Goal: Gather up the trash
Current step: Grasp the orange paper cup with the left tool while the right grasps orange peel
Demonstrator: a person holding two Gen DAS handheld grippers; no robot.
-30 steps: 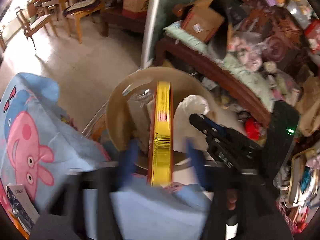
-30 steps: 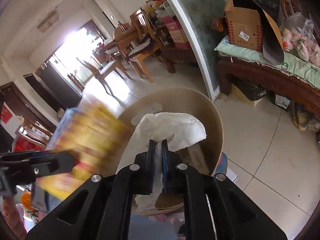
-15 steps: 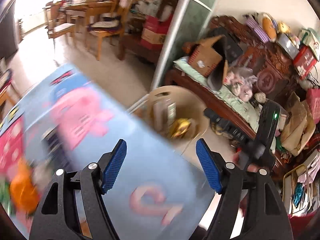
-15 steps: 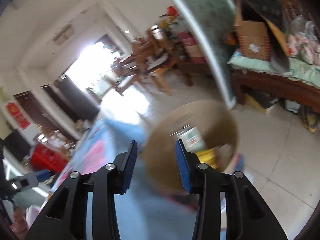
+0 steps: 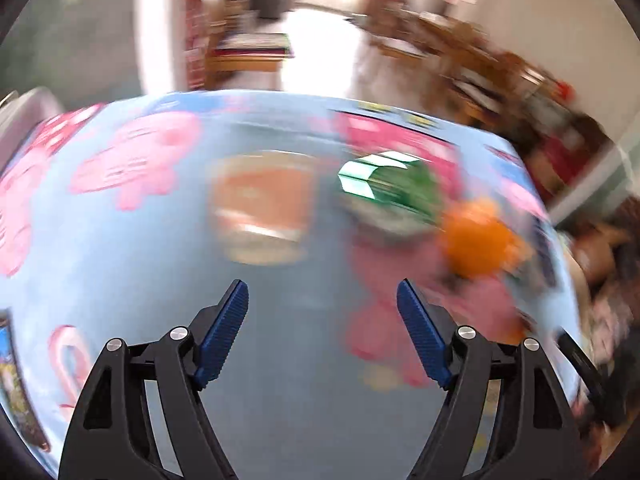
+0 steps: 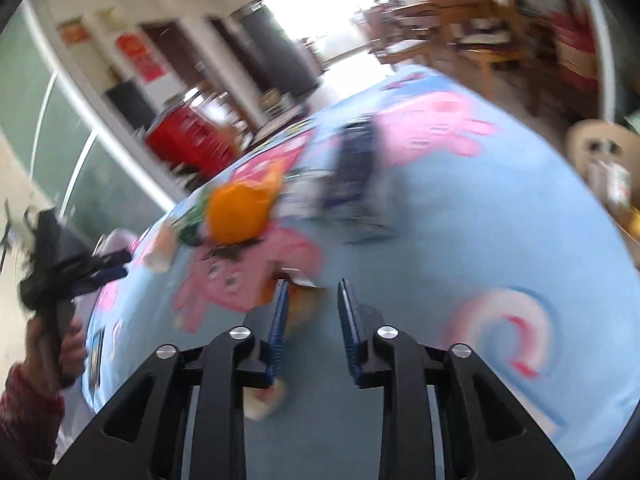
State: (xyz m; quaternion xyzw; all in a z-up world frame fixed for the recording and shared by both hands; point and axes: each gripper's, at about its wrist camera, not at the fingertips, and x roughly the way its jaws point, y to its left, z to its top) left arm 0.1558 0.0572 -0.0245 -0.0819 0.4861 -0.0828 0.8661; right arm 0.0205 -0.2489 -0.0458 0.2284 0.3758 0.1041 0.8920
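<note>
Everything is smeared by motion. My left gripper (image 5: 321,284) hovers over the blue cartoon-pig tablecloth (image 5: 120,264); its jaws are opening and nothing is between them. Ahead of it lie an orange-and-beige packet (image 5: 260,216), a green-and-white box (image 5: 384,184) and a round orange thing (image 5: 476,240). My right gripper (image 6: 313,284) is open with a narrow gap and holds nothing. An orange-beige scrap (image 6: 300,308) lies just past its left finger, the round orange thing (image 6: 240,212) farther left, and a dark blue packet (image 6: 356,168) beyond. The tan wastebasket (image 6: 596,148) stands at the far right.
In the right wrist view a hand (image 6: 60,352) holds the left gripper (image 6: 80,268) at the table's left side. Wooden chairs and tables (image 6: 460,40) fill the room behind, and a red cabinet (image 6: 188,132) stands past the far table edge.
A second ago the left gripper held a yellow packet and the right a white tissue over the basket. Both were dropped in, and both grippers have swung back over the table.
</note>
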